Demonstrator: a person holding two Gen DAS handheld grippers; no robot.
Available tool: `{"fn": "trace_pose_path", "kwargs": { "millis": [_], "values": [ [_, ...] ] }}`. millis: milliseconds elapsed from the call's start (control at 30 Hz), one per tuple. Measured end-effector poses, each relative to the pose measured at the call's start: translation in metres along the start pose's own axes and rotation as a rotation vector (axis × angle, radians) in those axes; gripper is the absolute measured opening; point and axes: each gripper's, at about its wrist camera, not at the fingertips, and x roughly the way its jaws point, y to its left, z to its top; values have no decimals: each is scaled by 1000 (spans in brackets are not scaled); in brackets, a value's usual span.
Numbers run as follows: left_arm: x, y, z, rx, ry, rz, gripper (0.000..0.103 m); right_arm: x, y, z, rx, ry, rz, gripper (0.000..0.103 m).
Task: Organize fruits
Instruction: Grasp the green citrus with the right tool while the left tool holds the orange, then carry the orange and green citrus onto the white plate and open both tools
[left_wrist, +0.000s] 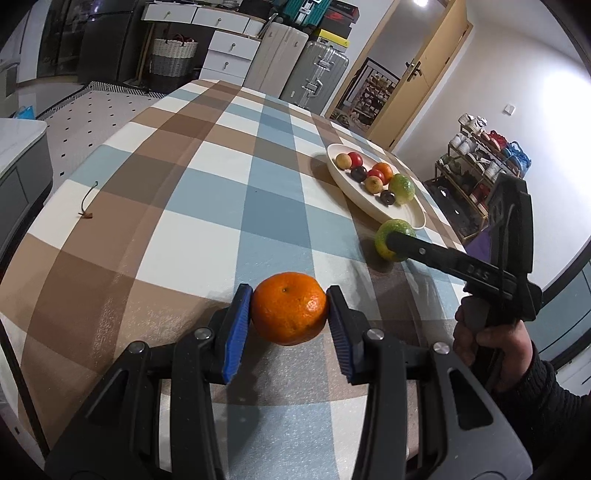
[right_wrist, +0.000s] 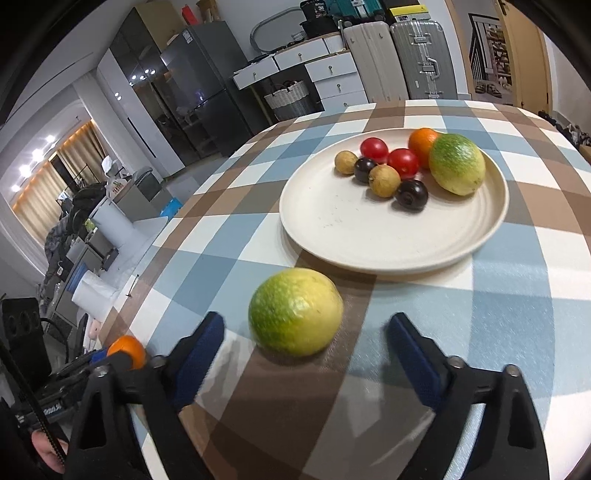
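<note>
The orange (left_wrist: 289, 307) sits pinched between the blue pads (left_wrist: 235, 334) of the left gripper (left_wrist: 290, 325), whose jaws press on its flanks, low over the checked worktop (left_wrist: 207, 206). The right gripper (right_wrist: 306, 345) has its jaws spread wide, the green-yellow citrus (right_wrist: 295, 312) lying on the worktop between them, untouched, just short of the plate (right_wrist: 351, 236) ahead.

Risks, as I judge them: the round citrus may roll away if one jaw meets it first. Squeezing too hard could bruise the orange. Dropped onto the plate's crowded far side, either could knock the small fruits (right_wrist: 384, 181) off.
</note>
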Motion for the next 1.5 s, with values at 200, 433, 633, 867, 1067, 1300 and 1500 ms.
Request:
{"fn": "trace_pose_path", "kwargs": {
  "millis": [200, 433, 633, 867, 1067, 1300, 1500],
  "values": [
    [-2, 0, -1, -1, -2, 0, 38, 4, 6, 3, -15, 3, 26, 52],
    [0, -11, 4, 18, -2, -8, 38, -13, -2, 1, 7, -29, 49, 52],
    [3, -25, 11, 41, 1, -11, 38, -26, -9, -6, 23, -42, 77, 52],
    [12, -48, 27, 79, 5, -24, 38, -45, -16, -9, 19, -76, 105, 52],
    [28, -72, 54, 122, -2, -36, 38, -62, -26, -1, 21, -120, 117, 52],
    [61, -99, 97, 160, 11, -44, 38, -68, -38, 12, 9, -145, 103, 52],
    [92, -116, 128, 181, 26, -34, 38, -65, -48, 26, -9, -152, 86, 52]
  ]
}}
